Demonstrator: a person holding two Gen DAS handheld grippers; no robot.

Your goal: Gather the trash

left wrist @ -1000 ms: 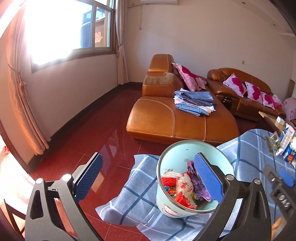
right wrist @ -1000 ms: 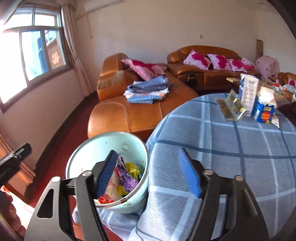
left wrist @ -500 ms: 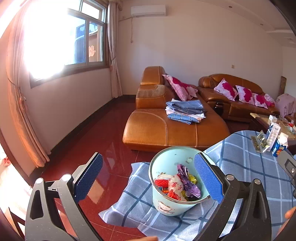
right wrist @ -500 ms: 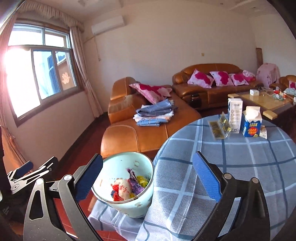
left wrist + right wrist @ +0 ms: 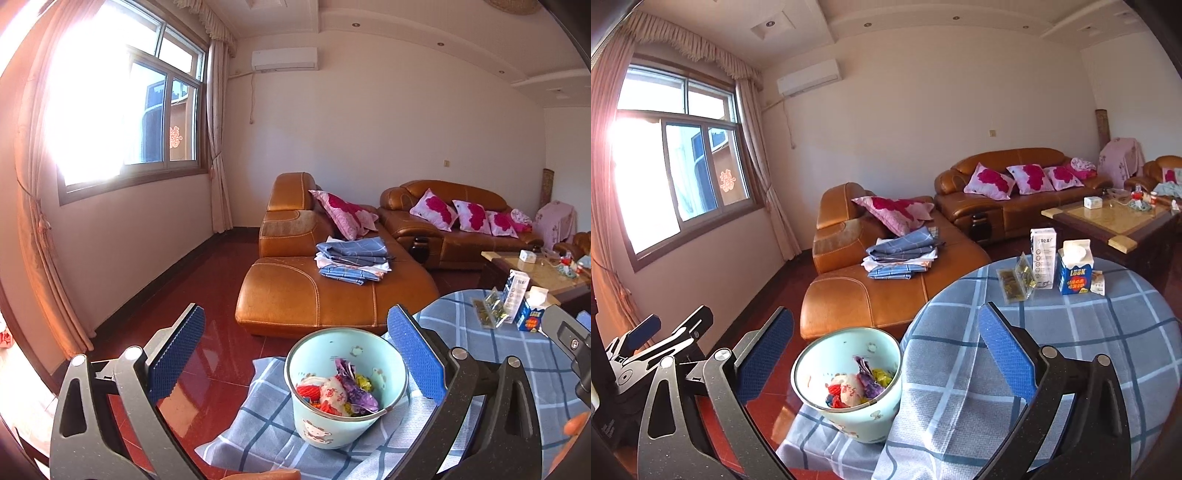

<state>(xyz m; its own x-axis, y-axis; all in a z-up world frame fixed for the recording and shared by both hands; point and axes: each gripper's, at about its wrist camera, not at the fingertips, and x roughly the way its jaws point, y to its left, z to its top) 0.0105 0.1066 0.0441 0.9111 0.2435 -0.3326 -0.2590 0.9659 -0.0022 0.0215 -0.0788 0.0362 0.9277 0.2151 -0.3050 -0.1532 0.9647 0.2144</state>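
Blue pads stand wide apart on your left gripper (image 5: 295,362) and right gripper (image 5: 886,360), grasping nothing; right jaws just opened above the trash bucket (image 5: 849,373).

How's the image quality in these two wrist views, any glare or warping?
Left wrist view: window blown out white, flaring over the curtain. Right wrist view: milder glare at the window's left edge. Both: fisheye bends walls, corners are dark; bin stays sharp.

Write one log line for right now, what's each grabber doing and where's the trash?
left gripper: open, empty | right gripper: open, empty | wrappers: in bin
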